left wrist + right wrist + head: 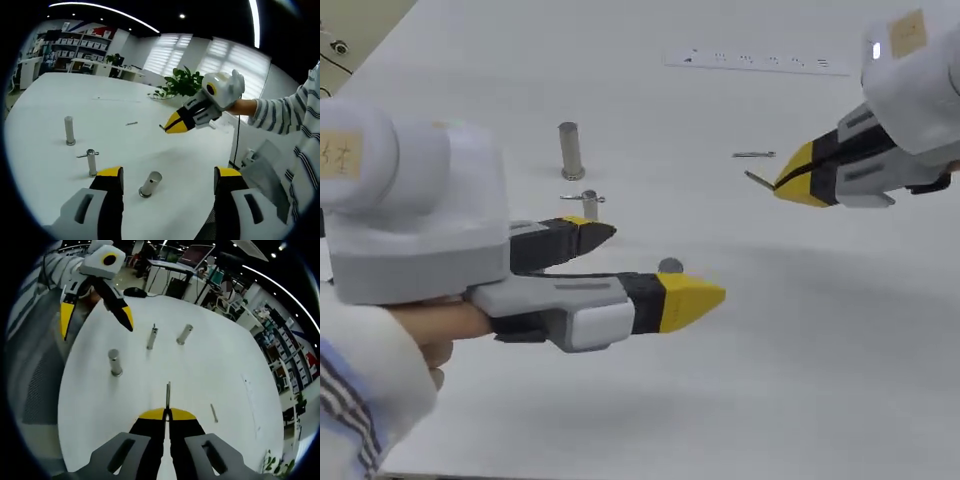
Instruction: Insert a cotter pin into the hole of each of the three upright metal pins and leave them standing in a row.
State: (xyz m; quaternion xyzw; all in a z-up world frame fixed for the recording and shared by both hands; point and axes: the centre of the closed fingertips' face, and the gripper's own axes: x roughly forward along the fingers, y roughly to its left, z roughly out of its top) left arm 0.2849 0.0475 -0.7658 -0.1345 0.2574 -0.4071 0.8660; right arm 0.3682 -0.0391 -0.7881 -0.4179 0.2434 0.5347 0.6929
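The white counter (840,330) carries the whole job, and both grippers are over it, facing each other across the row of pins.

The left gripper (170,175) is held low at the person's side of the counter. It points forward with its jaws spread wide and nothing between them. The nearest metal pin (150,184) stands just ahead of the gap, so this gripper is probably there to steady a pin while the other one works.

The right gripper (782,187) is raised off the counter and aimed back toward the row. Its jaws are pressed together on a cotter pin (168,392), which sticks straight out past the tips, a fair way to hold it for pushing into a cross hole.

The three metal pins stand in a loose line. The far pin (570,150) is bare. The middle pin (589,207) already has a fitted cotter pin (582,198) through its top. The nearest pin also looks bare, so one of three seems done.

A spare cotter pin (753,154) lies flat near the right gripper, within reach for the last pin.
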